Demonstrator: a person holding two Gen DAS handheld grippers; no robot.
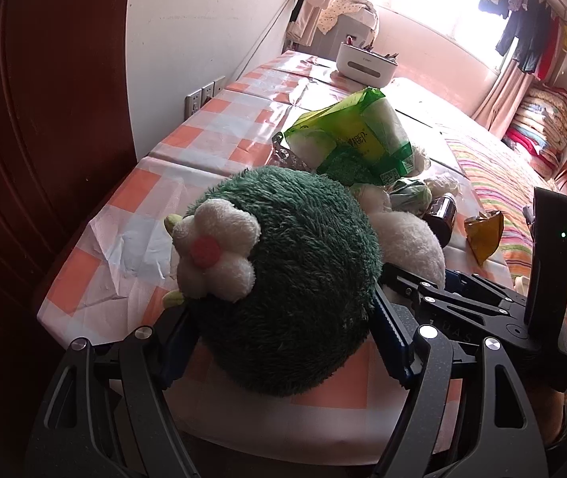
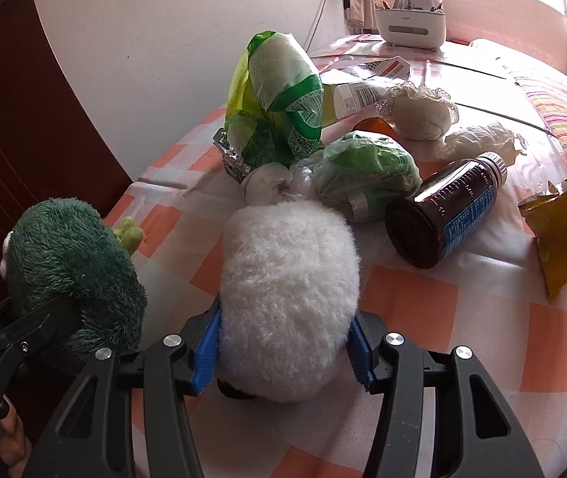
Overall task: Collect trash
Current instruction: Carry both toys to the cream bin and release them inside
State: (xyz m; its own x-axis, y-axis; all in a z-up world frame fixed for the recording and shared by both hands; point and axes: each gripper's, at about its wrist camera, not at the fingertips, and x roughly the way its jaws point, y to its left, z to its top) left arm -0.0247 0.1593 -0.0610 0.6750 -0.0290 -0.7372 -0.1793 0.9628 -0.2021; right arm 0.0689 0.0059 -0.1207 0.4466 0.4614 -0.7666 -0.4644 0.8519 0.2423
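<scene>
My left gripper (image 1: 279,306) is shut on a dark green plush toy (image 1: 291,263) with a white flower, at the near edge of the checked table (image 1: 132,207). Close on its right, my right gripper (image 2: 283,318) has its blue pads pressed into a white fluffy plush (image 2: 287,279) that rests on the cloth. Behind the plush lies the trash: a tall green plastic bag (image 2: 275,99), a crumpled green bag (image 2: 367,171), a brown bottle (image 2: 446,215) on its side, a yellow wrapper (image 2: 562,231), crumpled foil (image 2: 229,155) and a white carton (image 2: 357,95).
A crumpled tissue (image 2: 478,139) and a lace-trimmed ball (image 2: 419,111) lie further back. A white box (image 2: 409,26) stands at the table's far end. A dark red wardrobe (image 1: 44,119) rises on the left; a striped bed (image 1: 522,183) runs along the right. A hand (image 2: 12,438) holds the left gripper.
</scene>
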